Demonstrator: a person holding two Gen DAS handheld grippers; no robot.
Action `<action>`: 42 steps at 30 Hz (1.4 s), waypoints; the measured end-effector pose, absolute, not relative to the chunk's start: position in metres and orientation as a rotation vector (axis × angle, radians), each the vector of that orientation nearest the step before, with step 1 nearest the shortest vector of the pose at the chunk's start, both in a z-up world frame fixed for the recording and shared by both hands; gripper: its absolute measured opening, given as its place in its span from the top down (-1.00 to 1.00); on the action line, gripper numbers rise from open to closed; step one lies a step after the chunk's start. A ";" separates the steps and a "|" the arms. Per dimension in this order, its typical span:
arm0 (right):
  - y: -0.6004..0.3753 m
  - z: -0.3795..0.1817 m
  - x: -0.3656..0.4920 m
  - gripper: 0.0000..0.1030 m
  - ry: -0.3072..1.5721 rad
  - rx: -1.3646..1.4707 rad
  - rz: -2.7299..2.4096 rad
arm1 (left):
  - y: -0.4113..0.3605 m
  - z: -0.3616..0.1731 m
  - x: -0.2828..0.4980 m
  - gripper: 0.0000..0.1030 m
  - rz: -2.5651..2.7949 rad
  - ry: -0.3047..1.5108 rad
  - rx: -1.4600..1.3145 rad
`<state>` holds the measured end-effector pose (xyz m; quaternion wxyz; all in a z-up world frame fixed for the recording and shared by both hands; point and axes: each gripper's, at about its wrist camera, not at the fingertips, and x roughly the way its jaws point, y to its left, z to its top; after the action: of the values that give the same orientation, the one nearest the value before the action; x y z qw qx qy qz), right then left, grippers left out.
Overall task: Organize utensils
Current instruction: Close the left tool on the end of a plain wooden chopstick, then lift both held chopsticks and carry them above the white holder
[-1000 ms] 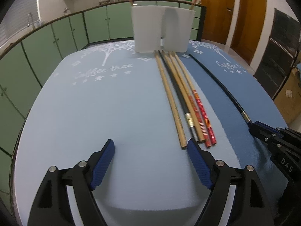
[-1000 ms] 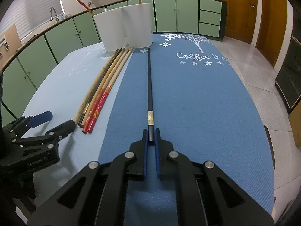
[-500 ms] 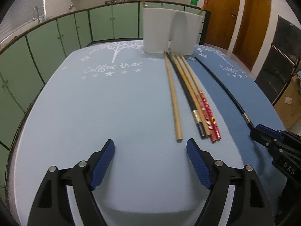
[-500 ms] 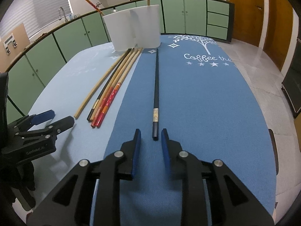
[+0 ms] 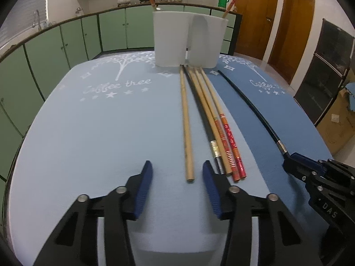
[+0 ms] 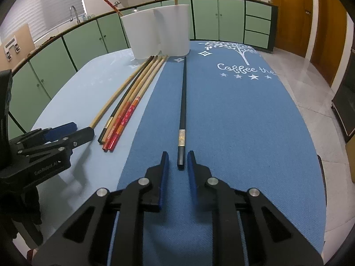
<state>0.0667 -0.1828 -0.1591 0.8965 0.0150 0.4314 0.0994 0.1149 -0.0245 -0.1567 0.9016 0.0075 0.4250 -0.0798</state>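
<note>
Five slim round chopsticks (image 5: pixel 187 124); matte woven mat (image 5: pixel 88 133)

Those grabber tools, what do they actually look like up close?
Both are black, angular frames with silver rivets and two fingers lined with ribbed blue pads. The left gripper bears the white lettering "GenRobot.AI" on its side, and the right gripper shows "DAS". No cables or sleeves are visible.

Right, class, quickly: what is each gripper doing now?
Left gripper: closing, pads clear of the plain wooden chopstick between them.
Right gripper: closing, pads not yet on the black chopstick.
</note>
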 end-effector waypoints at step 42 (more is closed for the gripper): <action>-0.208 0.004 0.080 0.89 0.629 0.092 0.284 | -0.011 0.013 0.097 0.87 -0.243 0.545 -0.005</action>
<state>0.0801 -0.2082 0.0040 0.9400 0.0452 0.3082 0.1392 0.0969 -0.0106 0.0127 0.9558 -0.0026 0.2683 -0.1199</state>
